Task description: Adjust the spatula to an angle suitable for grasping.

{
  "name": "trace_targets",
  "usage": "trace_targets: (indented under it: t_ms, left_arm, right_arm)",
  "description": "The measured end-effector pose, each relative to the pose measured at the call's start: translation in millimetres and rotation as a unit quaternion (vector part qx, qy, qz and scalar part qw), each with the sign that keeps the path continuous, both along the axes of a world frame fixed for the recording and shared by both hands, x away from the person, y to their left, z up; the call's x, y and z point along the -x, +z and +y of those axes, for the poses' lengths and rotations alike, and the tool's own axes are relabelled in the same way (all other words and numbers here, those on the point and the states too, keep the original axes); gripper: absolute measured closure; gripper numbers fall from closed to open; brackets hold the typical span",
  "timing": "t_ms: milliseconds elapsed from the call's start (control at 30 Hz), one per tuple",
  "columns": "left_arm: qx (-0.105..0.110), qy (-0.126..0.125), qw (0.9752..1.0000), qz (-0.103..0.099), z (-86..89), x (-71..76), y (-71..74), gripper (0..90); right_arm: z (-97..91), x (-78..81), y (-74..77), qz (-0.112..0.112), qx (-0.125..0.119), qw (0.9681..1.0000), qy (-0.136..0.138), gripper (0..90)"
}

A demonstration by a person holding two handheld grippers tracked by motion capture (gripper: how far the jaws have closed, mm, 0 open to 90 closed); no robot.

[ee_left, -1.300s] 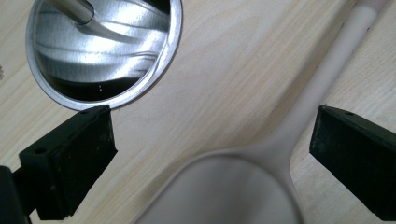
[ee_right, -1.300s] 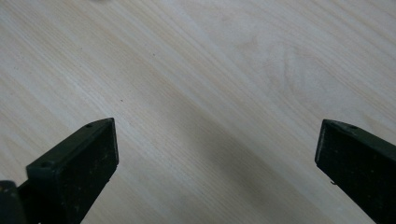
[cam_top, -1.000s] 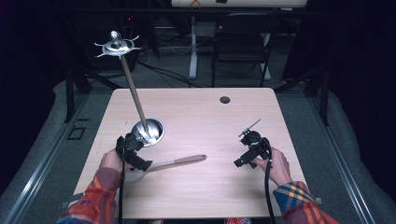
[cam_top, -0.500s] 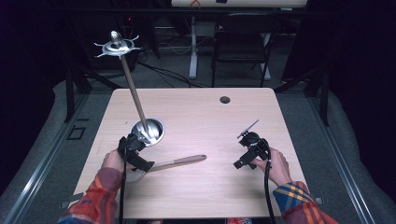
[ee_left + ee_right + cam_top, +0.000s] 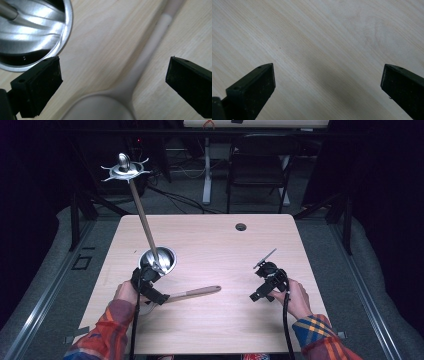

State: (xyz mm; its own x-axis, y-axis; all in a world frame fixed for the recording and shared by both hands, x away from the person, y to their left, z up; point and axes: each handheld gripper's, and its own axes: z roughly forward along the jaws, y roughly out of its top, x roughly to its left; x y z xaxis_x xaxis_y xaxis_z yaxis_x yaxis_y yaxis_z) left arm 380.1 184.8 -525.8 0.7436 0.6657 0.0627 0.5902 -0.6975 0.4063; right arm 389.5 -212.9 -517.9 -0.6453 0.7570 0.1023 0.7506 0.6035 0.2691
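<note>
A spoon (image 5: 194,293) with a wooden handle lies on the table's near left, its pale bowl (image 5: 100,108) toward the person. My left gripper (image 5: 152,290) hovers over the spoon's bowl end. In the left gripper view the left gripper (image 5: 112,82) is open, with the spoon's neck (image 5: 141,66) running up between the jaws, untouched. Just behind stands a utensil stand: a round metal base (image 5: 159,259), a tilted wooden pole (image 5: 142,217) and a hooked metal top (image 5: 125,169). My right gripper (image 5: 262,289) is open over bare wood at the near right, seen as (image 5: 328,85).
The light wooden table (image 5: 215,245) has a dark cable hole (image 5: 241,226) near its far edge. A chair (image 5: 257,170) and desk legs stand behind the table on the grey floor. Cables trail from both grippers toward the person.
My left gripper has edged slightly right and down toward the spoon's bowl end. The right gripper has hardly moved.
</note>
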Motion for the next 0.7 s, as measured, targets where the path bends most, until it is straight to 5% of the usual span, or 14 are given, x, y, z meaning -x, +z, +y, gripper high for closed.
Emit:
trace_targets:
  t_ms: [467, 700]
  left_arm:
    - [0.008, -0.036, 0.9991, 0.02, -16.1, -1.2, -4.5, 9.4]
    - [0.017, -0.065, 0.9974, 0.027, -19.4, 0.3, -5.3, 34.6]
  right_arm:
    - [1.0, -0.7, -2.7, 0.01, 0.003, 0.9999, 0.005, 0.0]
    - [1.7, -0.4, -4.5, 0.015, 0.0, 0.9999, -0.002, 0.0]
